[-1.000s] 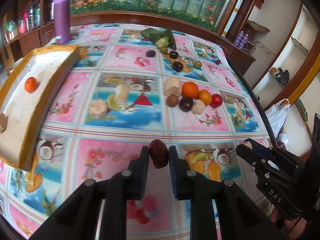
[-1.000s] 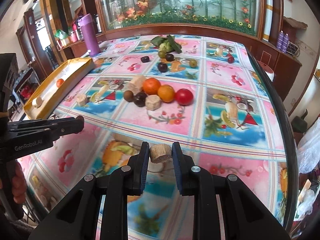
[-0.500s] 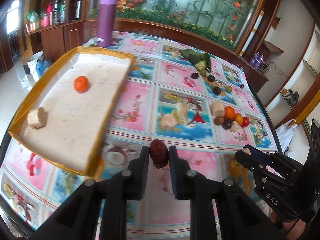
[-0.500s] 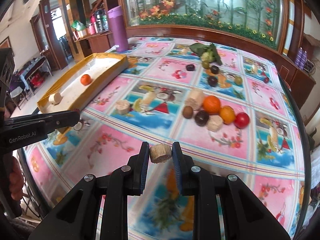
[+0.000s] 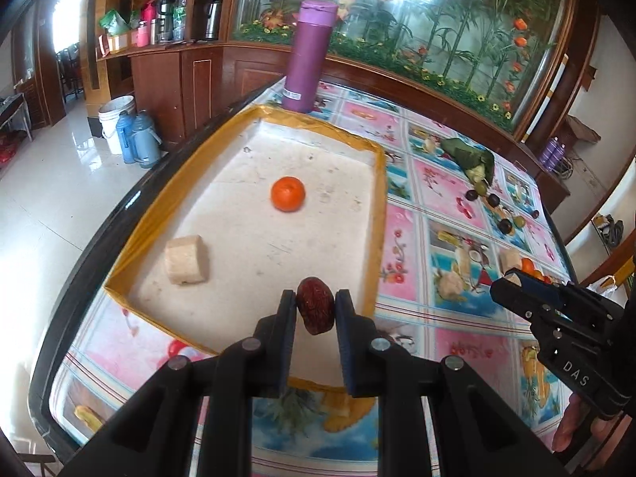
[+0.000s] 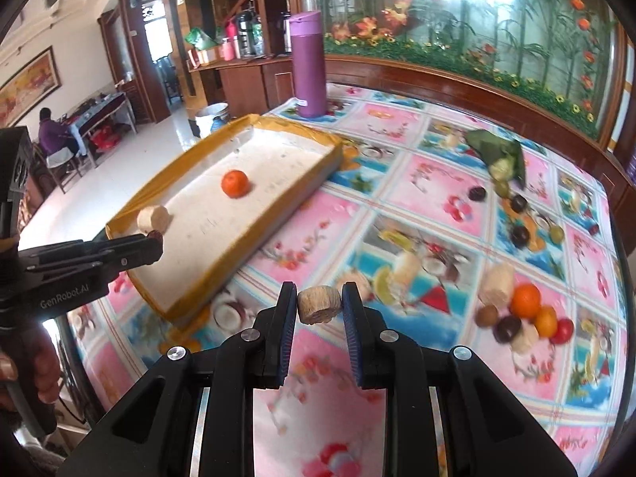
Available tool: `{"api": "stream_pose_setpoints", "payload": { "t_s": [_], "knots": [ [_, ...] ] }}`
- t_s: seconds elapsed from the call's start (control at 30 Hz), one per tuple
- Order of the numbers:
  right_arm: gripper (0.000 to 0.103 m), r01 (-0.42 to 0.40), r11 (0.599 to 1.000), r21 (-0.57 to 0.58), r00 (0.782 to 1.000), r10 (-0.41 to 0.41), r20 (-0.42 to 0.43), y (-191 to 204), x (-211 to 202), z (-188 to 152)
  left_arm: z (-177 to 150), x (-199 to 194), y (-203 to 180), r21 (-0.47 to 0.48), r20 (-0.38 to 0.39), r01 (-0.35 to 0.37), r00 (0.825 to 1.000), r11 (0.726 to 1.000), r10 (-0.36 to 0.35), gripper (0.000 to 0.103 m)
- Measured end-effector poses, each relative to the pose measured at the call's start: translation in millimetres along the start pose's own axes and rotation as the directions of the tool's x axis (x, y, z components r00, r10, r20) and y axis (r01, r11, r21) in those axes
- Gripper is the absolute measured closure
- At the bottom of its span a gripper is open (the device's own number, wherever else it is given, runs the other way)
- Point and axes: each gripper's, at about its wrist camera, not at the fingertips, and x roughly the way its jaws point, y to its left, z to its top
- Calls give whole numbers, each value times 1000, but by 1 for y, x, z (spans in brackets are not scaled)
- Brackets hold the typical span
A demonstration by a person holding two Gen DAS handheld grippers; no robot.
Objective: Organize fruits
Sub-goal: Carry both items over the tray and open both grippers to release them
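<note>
My left gripper (image 5: 316, 310) is shut on a dark red date (image 5: 316, 308) and holds it over the near end of a yellow-rimmed white tray (image 5: 377, 183). In the tray lie an orange (image 5: 288, 193) and a tan cylinder piece (image 5: 186, 259). My right gripper (image 6: 320, 309) is shut on a tan round piece (image 6: 319, 304) above the tablecloth, right of the tray (image 6: 306, 190). The left gripper (image 6: 153, 238) shows in the right wrist view over the tray's near corner. A pile of fruits (image 6: 524, 318) lies at the right.
A purple flask (image 5: 308, 55) stands behind the tray at the table's far edge. More dark fruits (image 6: 516, 214) and a green leaf bundle (image 6: 501, 155) lie at the far right. The table's left edge (image 5: 119, 214) runs beside the tray, with floor and buckets beyond.
Both grippers have swung left toward the tray, each still holding its piece. The left gripper with the date has moved from beside the tray to over its near end.
</note>
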Motion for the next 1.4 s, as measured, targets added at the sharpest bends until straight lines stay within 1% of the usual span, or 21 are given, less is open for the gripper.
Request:
{"api": "stream_pose_setpoints", "payload": {
  "t_s": [0.3, 0.43, 0.57, 0.7, 0.83, 1.07, 1.13, 1.23, 1.4],
  "knots": [
    [80, -56, 998, -16, 998, 56, 28, 27, 44, 67, 39, 23, 35, -7, 1, -51, 999, 999, 51, 81],
    [80, -71, 997, -13, 997, 71, 19, 34, 74, 93, 56, 41, 42, -4, -16, -69, 997, 998, 69, 81],
    [80, -78, 997, -13, 997, 78, -9, 38, 107, 109, 67, 60, 46, 1, -40, -82, 996, 997, 82, 81],
    [80, -81, 997, -7, 993, 80, -82, 40, 143, 114, 71, 78, 55, -16, -87, -94, 992, 995, 92, 81],
    [80, -77, 997, -16, 989, 75, -131, 45, 165, 114, 72, 90, 60, -30, -118, -97, 989, 995, 93, 81],
    [80, -78, 996, -41, 985, 71, -160, 51, 178, 116, 72, 104, 64, -24, -159, -109, 982, 994, 104, 81],
    [80, -70, 996, -51, 984, 61, -169, 53, 182, 116, 72, 104, 64, -29, -156, -110, 982, 994, 104, 81],
    [80, -56, 996, -73, 984, 43, -174, 55, 184, 114, 72, 105, 64, -22, -171, -120, 978, 992, 115, 80],
    [79, -40, 996, -85, 985, 25, -169, 56, 180, 113, 69, 102, 65, -24, -172, -134, 977, 991, 128, 77]
  ]
}}
